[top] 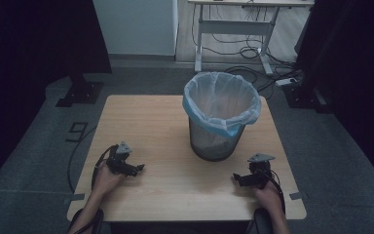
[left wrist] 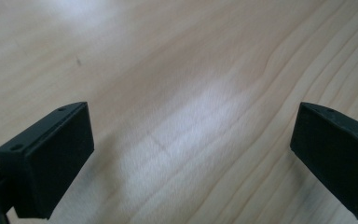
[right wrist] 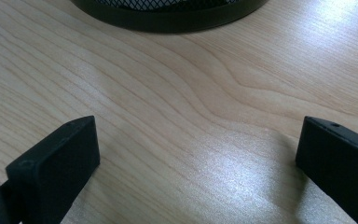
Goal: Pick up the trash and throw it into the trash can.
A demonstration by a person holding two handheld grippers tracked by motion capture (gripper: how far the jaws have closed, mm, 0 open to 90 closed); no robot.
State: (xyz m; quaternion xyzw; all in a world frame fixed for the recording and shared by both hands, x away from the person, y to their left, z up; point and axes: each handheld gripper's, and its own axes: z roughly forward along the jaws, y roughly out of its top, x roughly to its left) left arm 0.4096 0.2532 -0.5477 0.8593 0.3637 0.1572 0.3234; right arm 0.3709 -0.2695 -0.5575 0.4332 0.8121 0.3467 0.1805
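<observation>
A black mesh waste bin [top: 218,127] lined with a pale blue-white bag stands on the wooden table [top: 156,122], right of centre. My left gripper [top: 137,169] rests low over the table near its front left, held by a hand, jaws pointing right. In the left gripper view my left gripper [left wrist: 191,154] is open with bare wood between its jaws. My right gripper [top: 237,179] sits near the front right, jaws pointing left, just in front of the bin. In the right gripper view my right gripper [right wrist: 196,163] is open over bare wood, with the bin's base rim [right wrist: 168,16] ahead.
The table stands on grey carpet. Behind it are a desk frame [top: 233,29] with loose cables [top: 253,51] and a power strip on the floor. Dark curtains flank both sides, with a stand base [top: 80,92] at the left.
</observation>
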